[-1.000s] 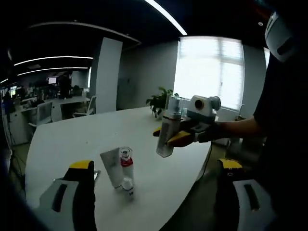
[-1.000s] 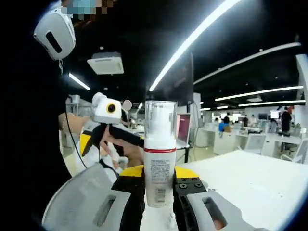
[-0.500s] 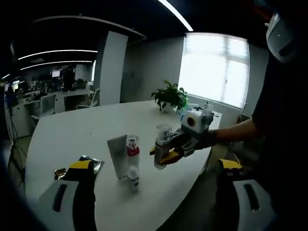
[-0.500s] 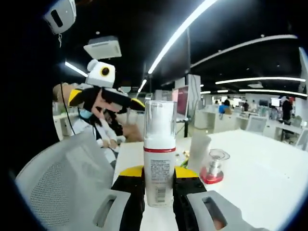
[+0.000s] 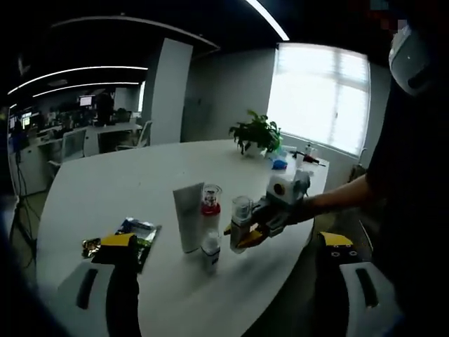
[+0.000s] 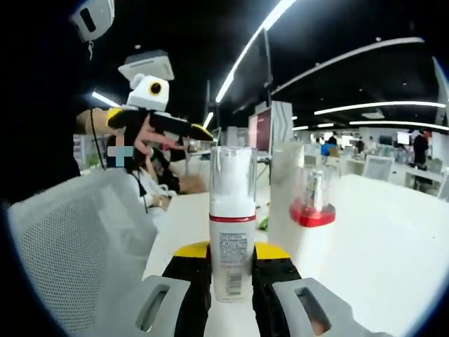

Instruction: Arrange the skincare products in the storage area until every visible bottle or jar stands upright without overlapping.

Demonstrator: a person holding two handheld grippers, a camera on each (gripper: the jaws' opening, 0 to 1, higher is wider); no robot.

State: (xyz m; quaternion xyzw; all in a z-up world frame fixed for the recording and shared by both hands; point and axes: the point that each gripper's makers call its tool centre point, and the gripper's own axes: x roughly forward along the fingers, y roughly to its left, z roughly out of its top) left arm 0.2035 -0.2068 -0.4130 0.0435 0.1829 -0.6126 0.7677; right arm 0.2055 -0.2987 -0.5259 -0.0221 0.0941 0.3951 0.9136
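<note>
White pump bottle (image 6: 232, 239), red band

- Pump bottle (image 6: 232, 223): base hidden between right gripper (image 6: 232, 270) jaws; label print too small to read.
- White tube (image 6: 286, 198), at 2 o'clock of the bottle: partly covered by red-collared bottle (image 6: 311, 199).
- Foil packets (image 5: 133, 234): near edge hidden behind left gripper (image 5: 224, 242) jaw, 8 o'clock; print unreadable.
- Small white bottle (image 5: 210, 251): label too small.

Clear glossy plastic cap on pump bottle (image 6: 232, 232); smooth matt white table (image 5: 126, 189); shiny foil packets (image 5: 133, 235).
</note>
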